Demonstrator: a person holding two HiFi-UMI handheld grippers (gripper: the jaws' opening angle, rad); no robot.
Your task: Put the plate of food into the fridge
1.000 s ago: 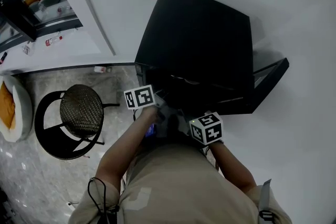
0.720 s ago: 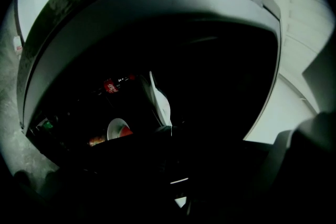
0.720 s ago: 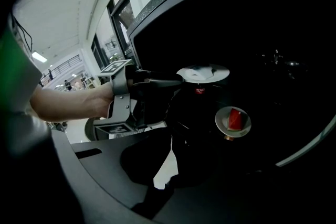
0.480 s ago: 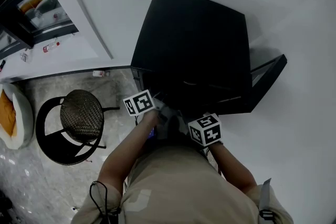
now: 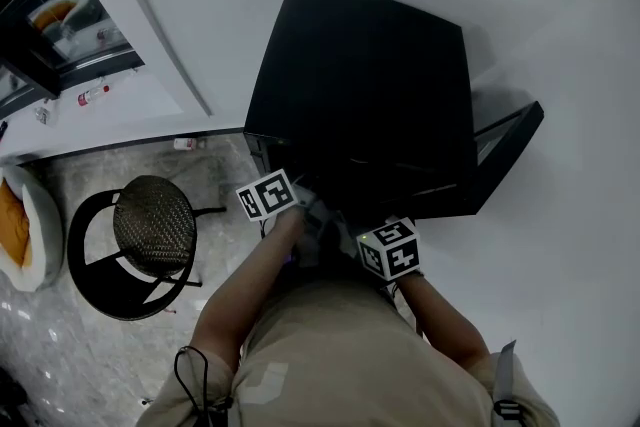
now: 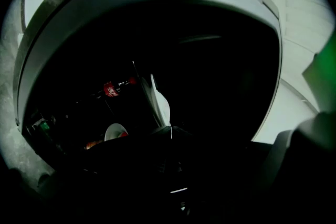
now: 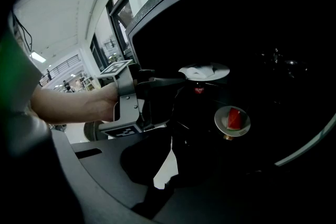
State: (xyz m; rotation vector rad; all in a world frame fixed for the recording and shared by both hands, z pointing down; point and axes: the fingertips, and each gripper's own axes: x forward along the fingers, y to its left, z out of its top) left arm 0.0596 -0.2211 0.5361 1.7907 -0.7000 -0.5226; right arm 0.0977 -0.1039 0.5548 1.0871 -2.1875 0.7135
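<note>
1. The left gripper (image 6: 170, 131) is reaching level into the open black fridge (image 5: 370, 65), its fingers pinching narrowly on the rim of the plate (image 7: 206, 71).
2. The plate is hovering inside, higher than a watermelon plate (image 7: 232, 120).
3. The right gripper (image 7: 171, 140) is hanging at the opening, fingers together and empty.
4. Likely next: lowering the plate onto a shelf, then releasing it.

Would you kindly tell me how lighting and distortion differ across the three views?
Head view: evenly lit, the black fridge a featureless dark block. Left gripper view: fisheye-curved, interior nearly black, only the white plate and red-labelled bottle catching light. Right gripper view: bright room behind, dim fridge.
</note>
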